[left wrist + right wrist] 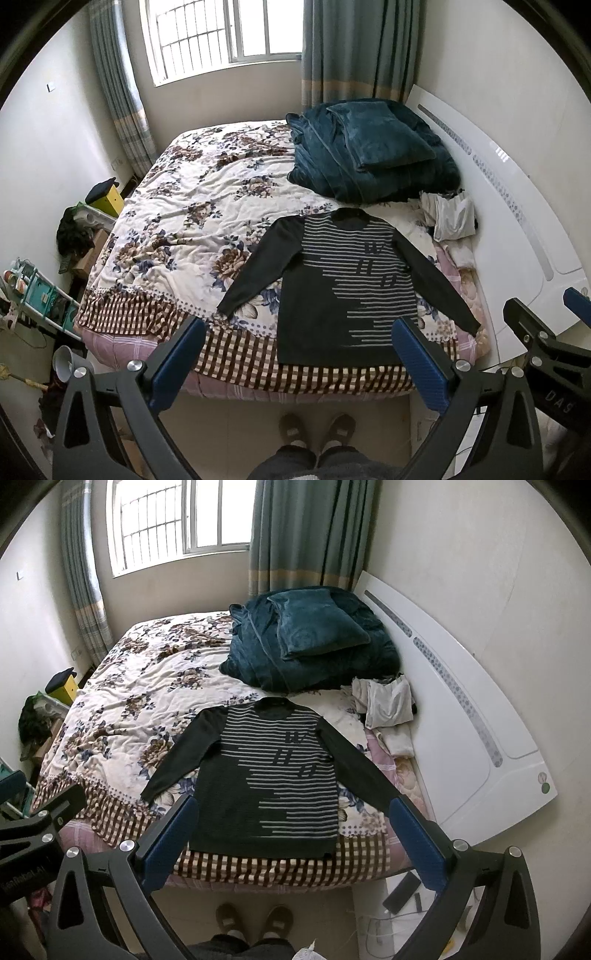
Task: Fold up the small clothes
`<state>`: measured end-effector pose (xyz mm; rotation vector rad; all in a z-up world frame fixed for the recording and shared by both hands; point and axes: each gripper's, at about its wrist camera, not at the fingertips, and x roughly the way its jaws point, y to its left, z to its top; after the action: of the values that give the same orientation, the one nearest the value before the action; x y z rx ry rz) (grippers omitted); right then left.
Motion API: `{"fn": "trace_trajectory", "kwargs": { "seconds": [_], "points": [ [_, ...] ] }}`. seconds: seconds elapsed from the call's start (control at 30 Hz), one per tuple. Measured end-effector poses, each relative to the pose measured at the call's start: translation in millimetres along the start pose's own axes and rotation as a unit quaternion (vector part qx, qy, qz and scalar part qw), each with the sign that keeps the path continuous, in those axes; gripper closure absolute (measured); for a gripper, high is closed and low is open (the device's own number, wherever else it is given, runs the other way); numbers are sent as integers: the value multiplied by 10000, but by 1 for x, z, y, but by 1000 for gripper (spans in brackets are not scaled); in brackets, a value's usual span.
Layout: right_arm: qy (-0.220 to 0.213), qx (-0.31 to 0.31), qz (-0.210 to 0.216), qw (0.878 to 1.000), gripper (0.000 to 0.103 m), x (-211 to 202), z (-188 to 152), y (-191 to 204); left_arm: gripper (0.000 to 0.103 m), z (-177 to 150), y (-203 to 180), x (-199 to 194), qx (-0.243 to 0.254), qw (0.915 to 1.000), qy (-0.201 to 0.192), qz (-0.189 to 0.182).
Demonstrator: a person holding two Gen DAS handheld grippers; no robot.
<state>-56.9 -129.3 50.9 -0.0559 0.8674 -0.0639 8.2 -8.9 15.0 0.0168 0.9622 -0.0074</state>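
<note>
A dark long-sleeved sweater (332,291) with pale horizontal stripes lies face up and flat on the near part of the bed (177,206). Its collar points to the far side, its hem runs along the near edge over the checked border of the floral quilt (184,221), and both sleeves are spread out and down to left and right.

The left claw (299,358) and the right claw (291,838) are both spread wide and empty, held above the floor at the near edge of the bed, short of the hem and touching nothing.

The sweater looks like soft knit: light, limp, with no stiffness of its own, so any lifted part should droop and drag the rest along. The quilt under it is rumpled and loose, so a low pinch could catch the bedcover as well. Knit is not slippery, and a firm pinch on one layer ought to hold.

Good places to take hold seem to be the left cuff (227,308) and right cuff (471,326), or each shoulder seam, for folding the sleeves in across the body. After that, the two hem corners would serve for bringing the bottom up to the collar.

At the far right lie a teal blanket pile (369,158) and a pale crumpled garment (452,218), well apart from the sweater.
</note>
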Motion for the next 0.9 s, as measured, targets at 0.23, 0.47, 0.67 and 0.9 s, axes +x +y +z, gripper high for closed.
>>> {"fn": "trace_trajectory", "kwargs": {
  "seconds": [0.23,0.47,0.67,0.9],
  "points": [
    [-17,5,6,10000,0,-3,2,0,0,1,2,-3,-5,10000,-31,-12],
    [-44,-14,31,10000,0,-9,6,2,0,1,5,-4,-1,10000,-44,-20],
    [-51,-1,44,10000,0,-12,9,2,0,2,7,-6,-4,10000,-61,-21],
    [-77,20,53,10000,0,-16,20,2,0,10,10,-10,-13,10000,-79,-16]
  ]
}}
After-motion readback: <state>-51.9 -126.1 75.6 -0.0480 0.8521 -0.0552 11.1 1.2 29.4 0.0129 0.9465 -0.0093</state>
